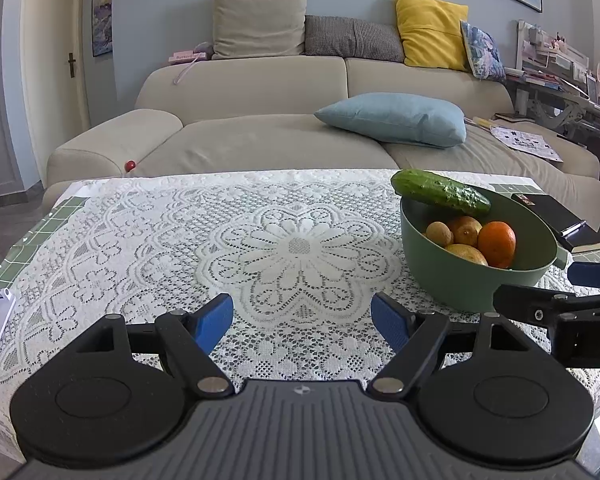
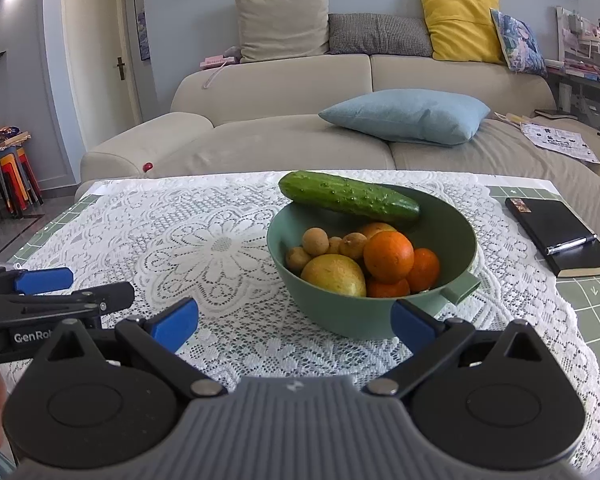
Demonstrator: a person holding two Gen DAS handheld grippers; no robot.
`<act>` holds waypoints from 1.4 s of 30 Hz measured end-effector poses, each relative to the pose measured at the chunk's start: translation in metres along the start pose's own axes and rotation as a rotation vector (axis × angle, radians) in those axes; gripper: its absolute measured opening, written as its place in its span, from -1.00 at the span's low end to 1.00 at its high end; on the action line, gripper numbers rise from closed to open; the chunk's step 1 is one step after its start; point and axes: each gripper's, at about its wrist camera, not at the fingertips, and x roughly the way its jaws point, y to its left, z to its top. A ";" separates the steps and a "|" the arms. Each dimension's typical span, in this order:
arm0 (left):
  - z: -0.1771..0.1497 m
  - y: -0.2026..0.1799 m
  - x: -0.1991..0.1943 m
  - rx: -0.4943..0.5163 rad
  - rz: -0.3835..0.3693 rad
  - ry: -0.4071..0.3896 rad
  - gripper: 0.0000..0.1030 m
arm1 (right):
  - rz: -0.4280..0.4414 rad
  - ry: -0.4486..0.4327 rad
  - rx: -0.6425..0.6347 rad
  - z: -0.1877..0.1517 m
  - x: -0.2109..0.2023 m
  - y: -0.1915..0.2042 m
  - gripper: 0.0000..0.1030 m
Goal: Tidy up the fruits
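Both hand-held grippers, left (image 1: 302, 316) and right (image 2: 294, 322), spread empty; bumpy cucumber (image 2: 348, 196) spans green bowl (image 2: 340, 316).

Around my work area
I see a lace tablecloth (image 2: 228, 240), a black notebook (image 2: 560, 236) with a pen (image 2: 572, 243), and a sofa (image 2: 284, 92).

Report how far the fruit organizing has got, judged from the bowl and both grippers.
Looks done: the cucumber lies across the rim of the green bowl, with oranges, a yellow fruit and small brown fruits inside. No loose fruit shows on the lace cloth. In hand: nothing; the left gripper and right gripper are both open and empty. Left: apparently nothing.
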 end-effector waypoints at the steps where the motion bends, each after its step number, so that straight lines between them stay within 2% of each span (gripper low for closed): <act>1: 0.000 0.000 0.000 -0.001 0.000 0.000 0.79 | 0.000 0.000 0.000 0.000 0.000 0.000 0.92; 42: 0.002 0.004 -0.004 -0.010 0.004 -0.001 0.79 | 0.002 0.004 -0.013 0.000 0.003 0.002 0.92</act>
